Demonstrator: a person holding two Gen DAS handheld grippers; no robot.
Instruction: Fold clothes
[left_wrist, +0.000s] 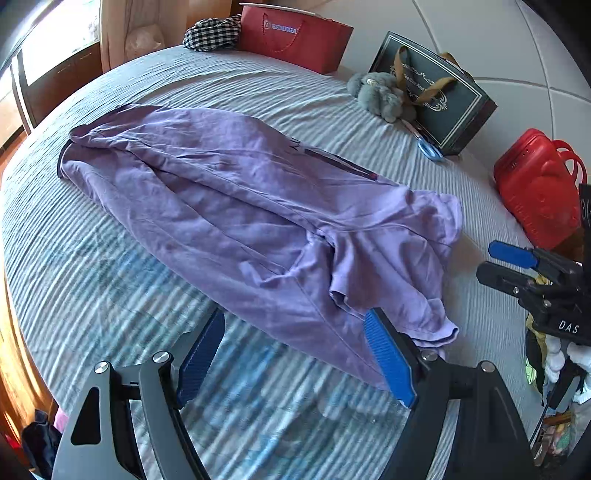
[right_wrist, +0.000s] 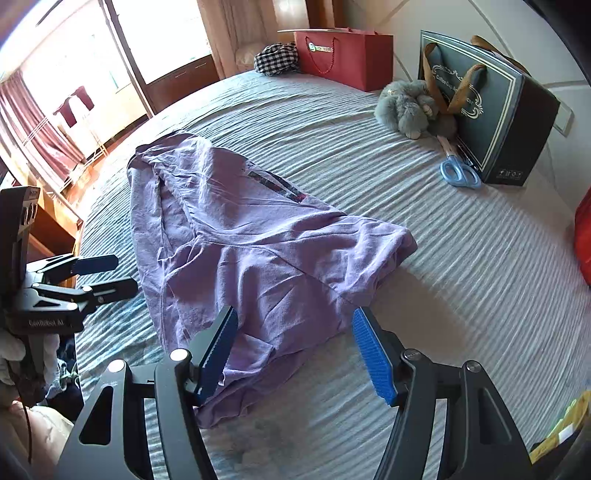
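A crumpled purple shirt (left_wrist: 258, 214) lies stretched across the striped bedspread (left_wrist: 110, 266); it also shows in the right wrist view (right_wrist: 236, 243). My left gripper (left_wrist: 295, 325) is open and empty, hovering over the shirt's near edge. My right gripper (right_wrist: 291, 325) is open and empty above the shirt's near sleeve end. The right gripper shows at the right in the left wrist view (left_wrist: 491, 264), apart from the shirt. The left gripper shows at the left in the right wrist view (right_wrist: 123, 273), beside the shirt.
At the far side stand a red paper bag (left_wrist: 295, 37), a checkered cloth (left_wrist: 212, 35), a dark gift bag (left_wrist: 439, 96), a grey plush toy (left_wrist: 380, 94) and blue-handled scissors (right_wrist: 458, 171). A red handbag (left_wrist: 535, 188) sits at the right.
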